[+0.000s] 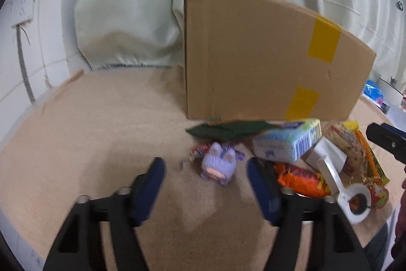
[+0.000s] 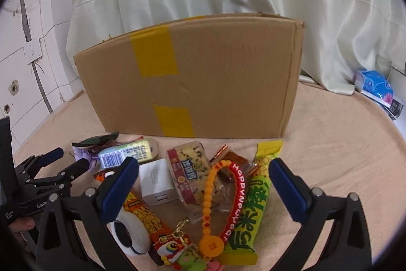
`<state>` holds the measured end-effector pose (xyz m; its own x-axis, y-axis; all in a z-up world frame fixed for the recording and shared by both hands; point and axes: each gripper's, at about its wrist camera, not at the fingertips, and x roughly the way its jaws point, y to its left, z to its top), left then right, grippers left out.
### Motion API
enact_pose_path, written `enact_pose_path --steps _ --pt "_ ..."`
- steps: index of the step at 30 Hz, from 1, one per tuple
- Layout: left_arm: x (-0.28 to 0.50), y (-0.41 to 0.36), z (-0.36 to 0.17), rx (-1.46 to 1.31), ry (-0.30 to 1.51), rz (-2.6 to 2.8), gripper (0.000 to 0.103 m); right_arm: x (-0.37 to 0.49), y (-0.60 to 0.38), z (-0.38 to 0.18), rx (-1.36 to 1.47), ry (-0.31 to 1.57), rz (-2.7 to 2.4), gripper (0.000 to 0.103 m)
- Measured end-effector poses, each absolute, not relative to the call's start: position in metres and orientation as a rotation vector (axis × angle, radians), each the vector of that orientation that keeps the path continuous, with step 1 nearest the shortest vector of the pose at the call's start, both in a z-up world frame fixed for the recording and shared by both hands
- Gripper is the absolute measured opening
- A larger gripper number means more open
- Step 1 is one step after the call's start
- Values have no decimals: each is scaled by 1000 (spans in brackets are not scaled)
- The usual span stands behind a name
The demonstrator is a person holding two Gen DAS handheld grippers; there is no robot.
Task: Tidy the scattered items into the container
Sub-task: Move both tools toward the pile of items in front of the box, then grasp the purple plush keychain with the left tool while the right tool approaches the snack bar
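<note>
The red strap point(image 2: 237, 197) read "HAPPY NEW YEAR" in raised white letters, and "GenR" showed on the left gripper's point(image 2: 66, 161) body; the green snack bar point(image 2: 250, 207) carried large Chinese characters I could not read. That bar lay with its long axis running away from the right-wrist camera, its yellow end toward the cardboard box point(image 2: 203, 78), which stood on the beige cloth point(image 2: 330, 144) just behind the pile. The white charger point(image 2: 156, 182) pointed its prongs toward the camera. The right gripper point(image 2: 203, 186) hung spread wide over the pile, pinching nothing. The left gripper's point(image 1: 206, 184) jaws stood apart and empty just short of the purple plush toy point(image 1: 220, 164).
</note>
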<state>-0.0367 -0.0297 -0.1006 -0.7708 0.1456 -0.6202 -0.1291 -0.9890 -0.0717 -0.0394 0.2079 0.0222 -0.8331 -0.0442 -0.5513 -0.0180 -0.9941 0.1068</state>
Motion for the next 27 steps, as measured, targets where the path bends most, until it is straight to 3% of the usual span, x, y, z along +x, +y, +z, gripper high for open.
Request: enact_pose_path --steps 6,7,8,27 --pt "-41 -28 -106 -995 -77 2786 56 -41 207 20 901 -174 -2977 103" --pt "-41 -28 -106 -1000 -84 2787 47 -41 207 19 903 -175 -2974 103" --pt "-40 -28 -105 -999 -91 2781 44 -42 207 18 908 -177 -2971 103" --pt "-23 -14 -97 -938 -24 2809 45 -40 215 19 902 -211 -2968 103"
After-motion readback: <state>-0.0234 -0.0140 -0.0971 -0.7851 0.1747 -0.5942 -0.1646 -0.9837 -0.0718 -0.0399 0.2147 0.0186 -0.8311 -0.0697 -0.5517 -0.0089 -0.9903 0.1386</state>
